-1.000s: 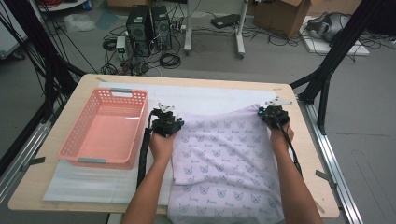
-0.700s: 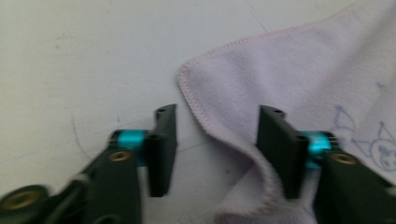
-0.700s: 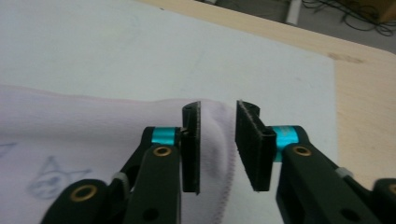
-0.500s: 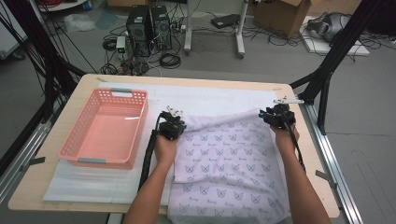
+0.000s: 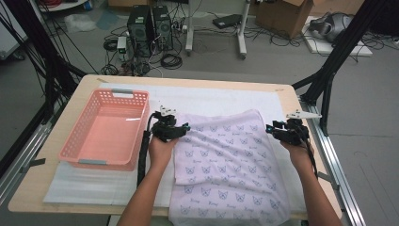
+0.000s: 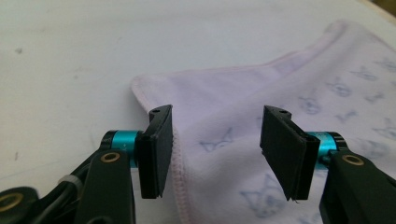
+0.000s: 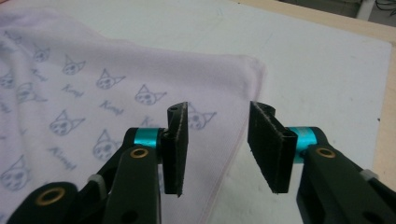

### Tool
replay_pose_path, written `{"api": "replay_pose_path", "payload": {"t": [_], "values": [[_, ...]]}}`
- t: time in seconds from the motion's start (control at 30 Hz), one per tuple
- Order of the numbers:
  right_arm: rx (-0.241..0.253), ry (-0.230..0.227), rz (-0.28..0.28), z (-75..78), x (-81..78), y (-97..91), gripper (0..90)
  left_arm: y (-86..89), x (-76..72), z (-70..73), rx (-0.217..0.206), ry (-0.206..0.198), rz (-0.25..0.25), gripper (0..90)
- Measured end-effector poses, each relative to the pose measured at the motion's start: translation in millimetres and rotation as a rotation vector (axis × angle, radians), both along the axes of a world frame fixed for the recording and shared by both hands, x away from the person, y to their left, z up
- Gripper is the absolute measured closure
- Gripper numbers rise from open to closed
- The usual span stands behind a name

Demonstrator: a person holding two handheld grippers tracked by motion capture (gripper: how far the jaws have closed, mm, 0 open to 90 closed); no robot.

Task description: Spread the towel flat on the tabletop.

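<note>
high view: towel [image 5: 226,165] spread flat beside the pink basket [image 5: 106,129]; left gripper [image 5: 181,129] and right gripper [image 5: 273,129] jaws just opened, both far corners released; folding not yet started.

Each black claw [image 5: 184,127] has teal collars, brass screws, flat black jaws and a black cable.

A light wooden surface [image 5: 291,101] with rounded corners carries a white sheet [image 5: 221,99] that covers most of its top. On the sheet, a pink plastic basket [image 5: 77,141] sits at the left side. To its right lies a pale pink towel [image 5: 230,174] printed with small cat faces, spread flat, its near edge hanging over the front of the surface.
</note>
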State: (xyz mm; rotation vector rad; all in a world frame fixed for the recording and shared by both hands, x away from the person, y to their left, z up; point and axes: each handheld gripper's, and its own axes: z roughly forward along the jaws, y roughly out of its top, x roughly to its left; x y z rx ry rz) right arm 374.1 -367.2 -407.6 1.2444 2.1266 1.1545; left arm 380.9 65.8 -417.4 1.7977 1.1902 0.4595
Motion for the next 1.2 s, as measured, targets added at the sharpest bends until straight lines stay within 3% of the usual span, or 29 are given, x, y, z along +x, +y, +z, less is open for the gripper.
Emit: {"api": "replay_pose_path", "payload": {"t": [0.1,0.33,0.4,0.5,0.7,0.77,0.8,0.9,1.0,1.07,1.13,1.2], "values": [[0.025,0.003,0.014,0.8,-14.5,-1.2,54.8,-0.2,-12.1,1.8,-0.028,-0.045,-0.025,43.7],[0.002,0.029,0.056,-4.6,-41.0,0.2,49.1,1.6,-39.5,-12.5,-0.024,-0.002,-0.067,41.2],[-0.005,0.043,0.061,-9.3,-47.0,0.7,47.6,3.9,-47.3,-14.4,-0.003,0.012,-0.080,40.8],[-0.030,0.046,0.086,-18.3,-56.2,2.7,47.6,12.6,-59.2,-19.6,0.008,0.005,-0.083,39.3],[-0.056,0.064,0.101,-30.3,-63.0,5.5,47.0,24.5,-68.9,-33.9,0.009,0.069,-0.074,39.3],[-0.074,0.064,0.093,-32.3,-62.9,6.6,46.6,21.8,-70.7,-34.5,0.025,0.065,-0.089,38.7],[-0.082,0.068,0.089,-33.6,-62.4,7.0,46.7,19.4,-71.0,-34.4,0.029,0.068,-0.106,41.4],[-0.082,0.086,0.080,-36.6,-61.5,8.7,46.9,7.2,-74.4,-34.1,0.131,0.035,-0.109,46.1],[-0.076,0.077,0.084,-36.1,-63.4,10.9,47.0,5.7,-73.6,-33.9,0.130,0.028,-0.081,63.6],[-0.074,0.072,0.088,-35.6,-64.3,11.6,47.0,6.0,-72.7,-34.1,0.121,0.030,-0.099,84.7],[-0.075,0.066,0.088,-35.2,-65.1,11.6,47.1,4.7,-69.7,-33.4,0.133,0.022,-0.089,86.5],[-0.071,0.064,0.085,-34.6,-66.0,10.4,47.1,7.4,-61.8,-30.9,0.144,0.007,-0.043,86.9]]}}
